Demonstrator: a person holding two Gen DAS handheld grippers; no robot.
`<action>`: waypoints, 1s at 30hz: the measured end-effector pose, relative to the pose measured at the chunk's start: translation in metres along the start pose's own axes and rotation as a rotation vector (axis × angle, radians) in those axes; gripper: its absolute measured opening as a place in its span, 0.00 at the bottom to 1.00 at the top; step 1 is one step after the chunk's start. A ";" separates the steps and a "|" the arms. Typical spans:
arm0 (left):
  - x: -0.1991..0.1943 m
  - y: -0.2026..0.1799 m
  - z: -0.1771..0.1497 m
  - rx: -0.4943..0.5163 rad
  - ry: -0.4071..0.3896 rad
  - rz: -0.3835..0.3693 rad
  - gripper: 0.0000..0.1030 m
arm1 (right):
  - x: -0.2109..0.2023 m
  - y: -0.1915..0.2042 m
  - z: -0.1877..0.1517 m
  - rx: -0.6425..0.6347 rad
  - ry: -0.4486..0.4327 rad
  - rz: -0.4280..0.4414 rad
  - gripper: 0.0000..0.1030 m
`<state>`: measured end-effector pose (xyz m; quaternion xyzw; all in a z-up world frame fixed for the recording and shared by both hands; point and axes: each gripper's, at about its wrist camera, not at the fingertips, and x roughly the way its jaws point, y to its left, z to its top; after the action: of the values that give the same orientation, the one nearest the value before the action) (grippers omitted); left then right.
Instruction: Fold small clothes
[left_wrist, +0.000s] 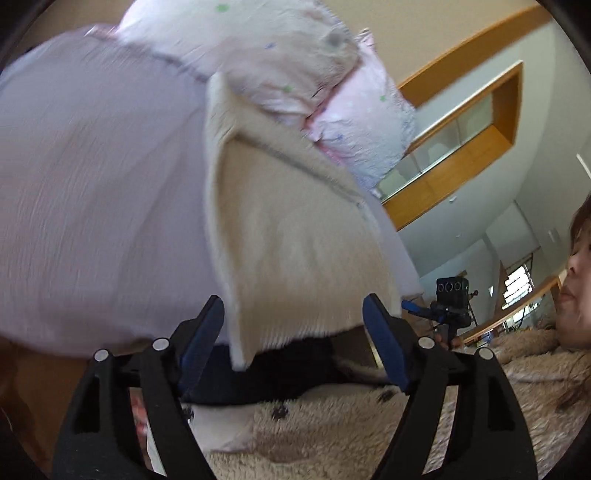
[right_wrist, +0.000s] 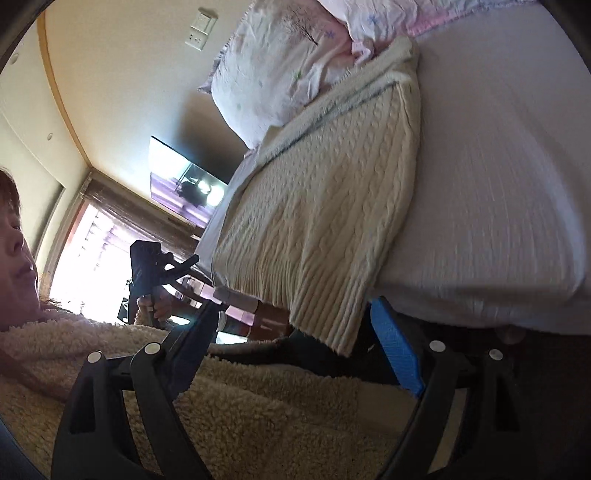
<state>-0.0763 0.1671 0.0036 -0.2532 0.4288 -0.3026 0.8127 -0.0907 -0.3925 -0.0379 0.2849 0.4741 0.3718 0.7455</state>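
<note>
**Both grippers lined up on the sweater hem, nothing pinched yet**

Left gripper is spread wide, blue pads either side of the ribbed corner of the cream knit sweater. The fabric hangs in the gap between the fingers but I don't see either pad pressing on it, so I'd call it lined up rather than grabbed. View is blurry, so take that loosely.

Right gripper is the same story: fingers well apart, with the ribbed hem of the sweater dangling over the mattress edge right into the opening. Makes sense to me, since an overhanging hem is the easy bit to get a finger under, way easier than scraping at flat fabric.

The sweater itself lies spread out on the bed, cable-knit side up, running from that near edge up toward the floral pillow at the far end. Laid out lengthwise like that, with one gripper near each bottom corner, my guess is the plan is to pinch both corners and carry the hem up toward the neckline for the first fold. So pretty early in the job.

Each camera also catches the other gripper's handle held off to the side, and the person in a fuzzy fleece leaning in close.
</note>
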 end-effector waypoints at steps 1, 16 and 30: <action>0.005 0.004 -0.008 -0.009 0.022 0.006 0.74 | 0.006 -0.008 -0.001 0.033 0.009 0.007 0.84; 0.069 0.034 -0.013 -0.193 0.045 -0.150 0.07 | 0.040 -0.006 0.012 0.009 -0.082 0.227 0.08; 0.073 -0.014 0.226 -0.016 -0.330 0.013 0.07 | 0.017 0.044 0.266 -0.140 -0.498 0.013 0.08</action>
<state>0.1447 0.1401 0.0871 -0.3031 0.2937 -0.2481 0.8720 0.1462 -0.3735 0.0913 0.3184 0.2472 0.3271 0.8547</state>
